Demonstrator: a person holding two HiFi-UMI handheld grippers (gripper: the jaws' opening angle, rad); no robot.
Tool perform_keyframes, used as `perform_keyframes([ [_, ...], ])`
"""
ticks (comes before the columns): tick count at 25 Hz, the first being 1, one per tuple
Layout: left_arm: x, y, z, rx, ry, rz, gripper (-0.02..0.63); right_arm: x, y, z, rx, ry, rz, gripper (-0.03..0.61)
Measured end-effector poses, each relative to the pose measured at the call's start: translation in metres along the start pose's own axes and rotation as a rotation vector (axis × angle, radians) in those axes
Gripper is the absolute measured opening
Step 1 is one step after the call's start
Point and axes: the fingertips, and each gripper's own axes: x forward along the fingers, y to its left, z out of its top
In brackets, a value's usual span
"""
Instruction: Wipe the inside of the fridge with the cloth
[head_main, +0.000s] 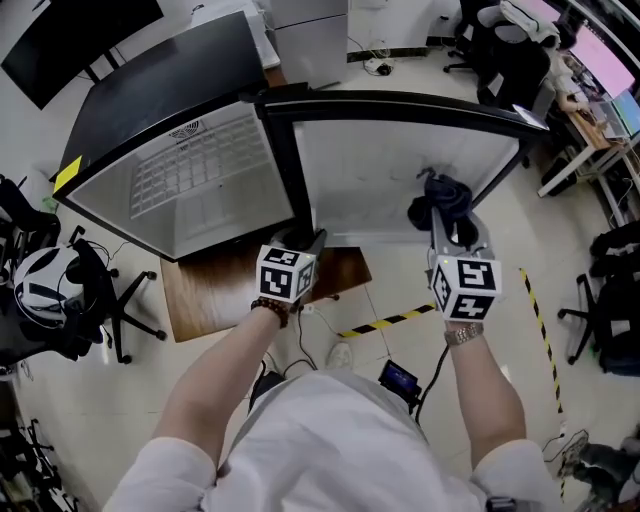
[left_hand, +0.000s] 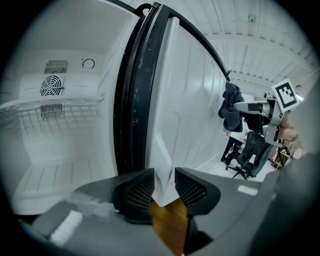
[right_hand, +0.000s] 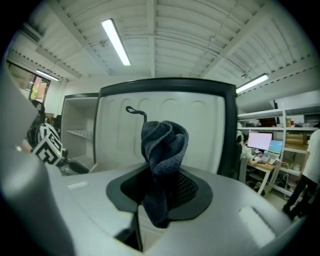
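The fridge (head_main: 200, 180) stands open, its white door (head_main: 400, 170) swung out to the right. My right gripper (head_main: 450, 228) is shut on a bunched dark blue cloth (head_main: 443, 198) and holds it in front of the door's inner face. In the right gripper view the cloth (right_hand: 163, 145) rises between the jaws of the right gripper (right_hand: 160, 192). My left gripper (head_main: 305, 240) is at the door's lower corner beside the black seal. In the left gripper view the left gripper (left_hand: 163, 192) is open, with the door's white corner (left_hand: 162, 175) between its jaws. The cloth (left_hand: 230, 107) shows at the right.
A wire shelf (left_hand: 50, 105) and a fan vent (left_hand: 52, 85) are inside the fridge. The fridge stands on a wooden platform (head_main: 260, 290). Yellow-black tape (head_main: 390, 320) marks the floor. An office chair (head_main: 60, 290) is at left; desks with monitors (head_main: 600, 60) are at right.
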Motion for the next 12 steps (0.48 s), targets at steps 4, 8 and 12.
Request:
perform_keyframes([
  [4, -0.004, -0.007, -0.004, 0.017, 0.017, -0.028, 0.147, 0.017, 0.076, 0.003, -0.025, 0.000, 0.155, 0.104],
  [8, -0.011, -0.011, -0.007, 0.040, 0.018, -0.075, 0.158, 0.032, 0.146, 0.008, -0.054, -0.001, 0.274, 0.104],
  [12, -0.033, -0.004, -0.015, 0.063, 0.020, -0.103, 0.158, 0.043, 0.198, 0.018, -0.065, -0.006, 0.333, 0.104],
])
